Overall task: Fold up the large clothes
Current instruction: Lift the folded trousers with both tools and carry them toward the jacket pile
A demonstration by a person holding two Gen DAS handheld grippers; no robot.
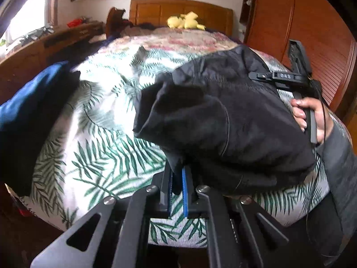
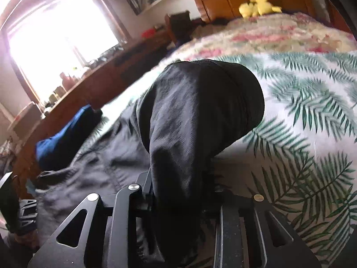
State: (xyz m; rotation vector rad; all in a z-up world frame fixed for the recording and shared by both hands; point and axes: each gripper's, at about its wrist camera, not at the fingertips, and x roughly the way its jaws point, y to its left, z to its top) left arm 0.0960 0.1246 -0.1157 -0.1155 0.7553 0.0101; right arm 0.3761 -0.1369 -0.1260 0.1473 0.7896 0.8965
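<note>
Daylight pours in from the window, blown out to white glare. Fisheye bending curves both views' edges, with dark corners and slight blur.

Large black garment of thin woven fabric: bunched and creased, lifted at two edges, the remainder draped on the leaf-printed white bed cover.

Right gripper: fingertips buried under bunched black garment, contact not visible. Right view motion-blurred; window at upper left blown out. Clutter on wooden sideboard too small to identify. Blue-black cloth cut by left edge of left view. Sleeve cropped at right edge.
</note>
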